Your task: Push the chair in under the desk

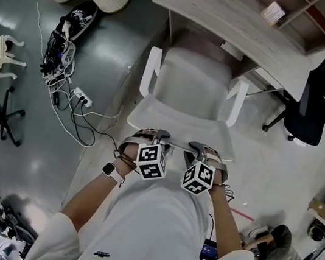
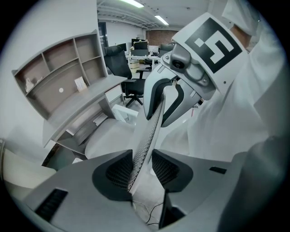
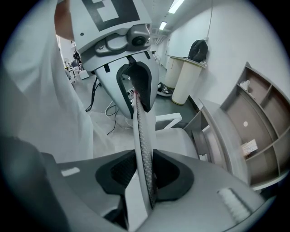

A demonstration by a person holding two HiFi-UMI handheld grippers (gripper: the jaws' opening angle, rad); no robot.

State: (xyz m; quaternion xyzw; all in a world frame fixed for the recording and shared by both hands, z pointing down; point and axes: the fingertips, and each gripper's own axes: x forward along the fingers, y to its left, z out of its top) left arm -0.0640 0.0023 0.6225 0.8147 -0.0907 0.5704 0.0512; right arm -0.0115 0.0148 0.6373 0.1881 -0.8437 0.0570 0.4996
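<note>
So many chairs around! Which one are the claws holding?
The white chair at the desk: left claw and right claw clamp its backrest top. The black office chair stands apart, untouched.

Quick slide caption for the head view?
White chair's backrest clamped by left gripper and right gripper, seat facing the desk.

Glossy dark-grey floor [image 1: 111,50] at left, paler toward the right. Tangle of cables [image 1: 60,60] and a white power strip [image 1: 81,97] on the dark part. Small white stool [image 1: 5,57] far left, black office chair [image 1: 314,108] at right. White walls [image 3: 226,27], ceiling strip lights [image 2: 133,3] — black backpack [image 3: 199,50] atop a rounded white cabinet [image 3: 190,81].
</note>
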